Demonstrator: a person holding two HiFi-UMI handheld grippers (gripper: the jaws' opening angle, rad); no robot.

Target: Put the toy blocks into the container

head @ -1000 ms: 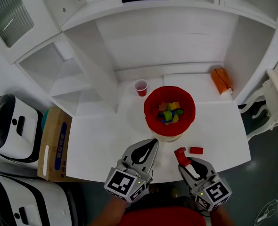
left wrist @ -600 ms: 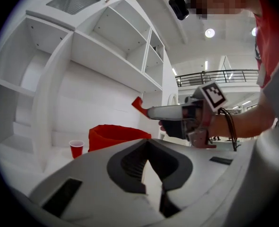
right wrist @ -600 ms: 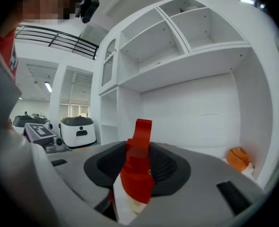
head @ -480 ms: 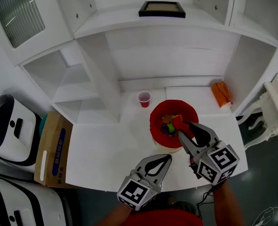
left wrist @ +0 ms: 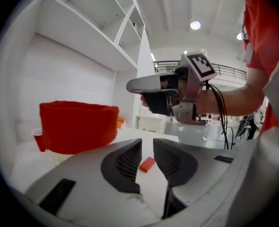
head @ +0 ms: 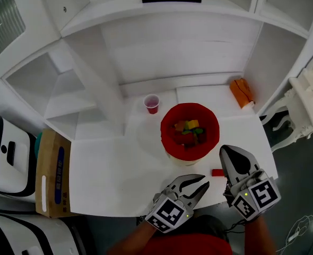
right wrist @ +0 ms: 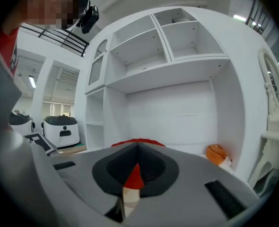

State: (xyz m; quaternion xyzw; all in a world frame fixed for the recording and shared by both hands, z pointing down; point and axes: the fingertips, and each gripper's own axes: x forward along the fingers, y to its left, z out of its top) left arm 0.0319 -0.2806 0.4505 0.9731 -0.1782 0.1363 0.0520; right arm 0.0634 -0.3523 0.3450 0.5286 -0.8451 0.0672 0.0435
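With its block now dropped in the container (head: 167,137), the right gripper (head: 228,152) sits closed and empty. The left gripper (head: 201,181), its jaws just opening narrowly, lines up the last red block (head: 218,172) at the container's five o'clock.

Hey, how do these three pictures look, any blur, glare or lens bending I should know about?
Head view: bright, even light, soft shadows, shelves bowed by the wide lens; the red container and the small red block look sharp. Left gripper view: strong fisheye, dark corners, a bright ceiling lamp up top. Right gripper view: same dark corners, near foreground soft.
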